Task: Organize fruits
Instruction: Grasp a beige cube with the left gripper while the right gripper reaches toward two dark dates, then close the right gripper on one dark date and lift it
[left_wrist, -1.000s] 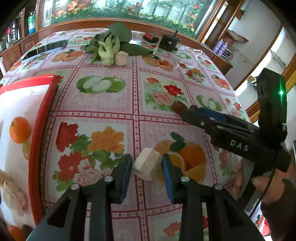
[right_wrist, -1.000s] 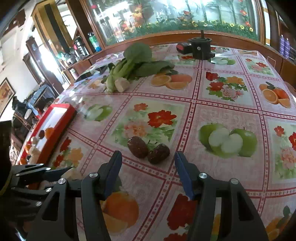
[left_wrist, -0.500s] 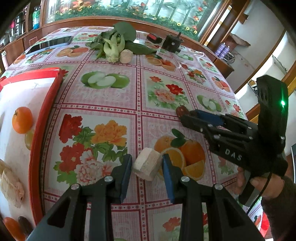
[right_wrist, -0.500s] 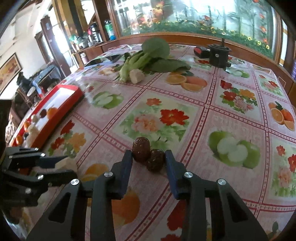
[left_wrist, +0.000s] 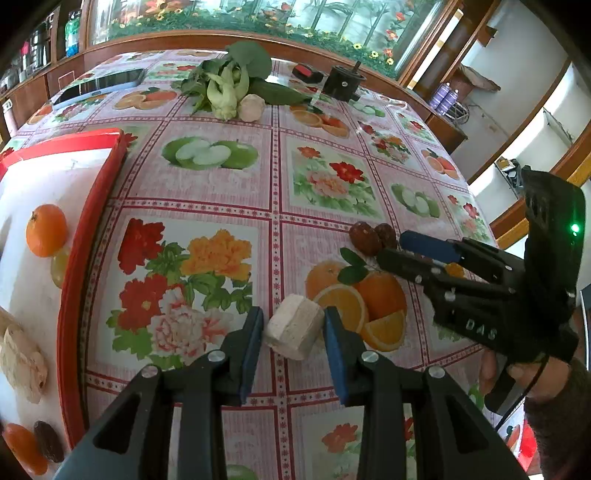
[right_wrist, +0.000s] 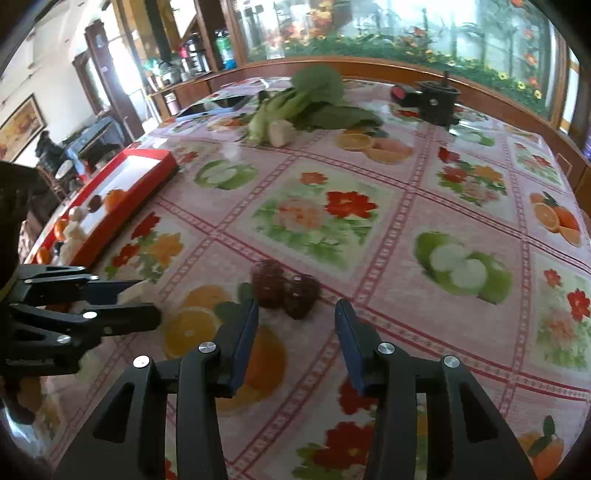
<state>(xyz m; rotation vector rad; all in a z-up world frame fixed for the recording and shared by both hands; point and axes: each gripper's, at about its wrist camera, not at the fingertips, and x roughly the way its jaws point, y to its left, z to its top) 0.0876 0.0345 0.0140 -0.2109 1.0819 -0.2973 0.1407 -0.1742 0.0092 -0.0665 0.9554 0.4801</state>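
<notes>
Since a second ago, two dark dates (right_wrist: 284, 291) have come out from between the right tongs (right_wrist: 295, 325), whose jaws had narrowed around them and are now opening again; the left tongs (left_wrist: 293, 332) have not shifted.

From the left wrist view, the red tray (left_wrist: 92, 206) is taken as the landmark. Already gathered inside it are an orange (left_wrist: 46, 230), a pale green fruit (left_wrist: 59, 266) touching the orange, pale lumpy pieces along the near edge, and another orange fruit and a dark date at the near corner. Well to the right of the tray, a pale cut chunk (left_wrist: 293, 326) is held in the narrow left tongs, both blue pads against its sides; whether it is lifted off the tablecloth (left_wrist: 221, 184) cannot be told. Further right of the tray, the two dates (left_wrist: 373, 236) are seen lying just ahead of the right tongs' tips (left_wrist: 410, 247).

From the right wrist view, the tray (right_wrist: 147, 162) lies far to the left, and the dates sit on the cloth just beyond the partly open pads, untouched as far as can be seen through the blur. Nothing is gripped there.

By judgement, part of the sorting is done; the chunk and both dates are left to be brought to the tray.
</notes>
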